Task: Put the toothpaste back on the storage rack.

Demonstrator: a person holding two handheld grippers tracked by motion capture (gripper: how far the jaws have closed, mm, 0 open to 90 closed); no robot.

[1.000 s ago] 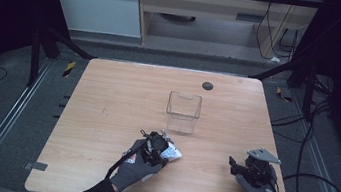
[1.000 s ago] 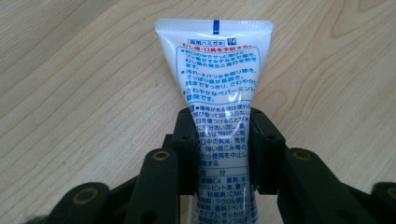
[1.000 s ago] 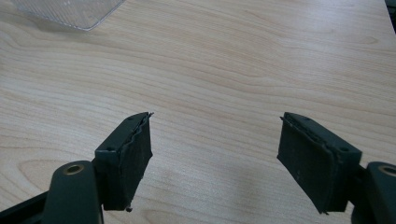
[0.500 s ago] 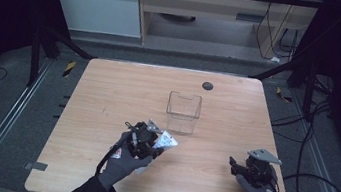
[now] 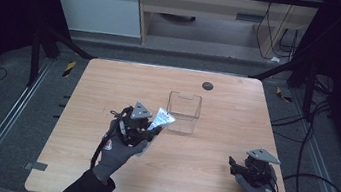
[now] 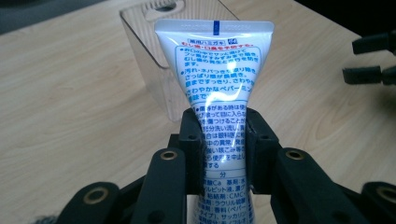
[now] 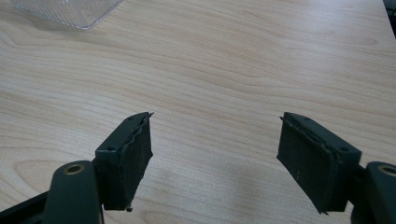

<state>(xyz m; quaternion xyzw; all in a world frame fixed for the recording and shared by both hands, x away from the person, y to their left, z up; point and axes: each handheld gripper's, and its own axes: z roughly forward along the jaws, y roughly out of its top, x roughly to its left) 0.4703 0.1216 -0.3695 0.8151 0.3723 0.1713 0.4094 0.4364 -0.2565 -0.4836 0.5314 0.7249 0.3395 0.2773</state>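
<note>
The left gripper (image 6: 223, 140) is clenched on a white tube (image 6: 215, 79) printed with blue and red Japanese text, its two black jaws pressing the tube's sides about midway along its length so that the body pinches in between them. The tube's flat crimped end, marked with a short blue stripe, points away from the gripper toward a clear plastic box (image 6: 149, 51) that stands on the wooden table (image 6: 60, 93) just beyond it. From the high view, the left gripper (image 5: 146, 125) sits left of the table's centre, held by a gloved hand (image 5: 117, 151) whose dark sleeve enters from the bottom edge, and the tube (image 5: 161, 118) slants up and to the right with its end close to the box (image 5: 184, 109); whether tube and box touch cannot be told. The right gripper (image 7: 215, 158) is released, its jaws spread wide with bare wood grain between them and a corner of the clear box (image 7: 70, 11) at the upper left of its own view. In the high view the right gripper (image 5: 239, 166) rests low near the table's front right corner, well apart from the left gripper, with a grey three-cornered plate on top. A small dark round spot (image 5: 207, 85) lies near the table's far edge, behind the box.
</note>
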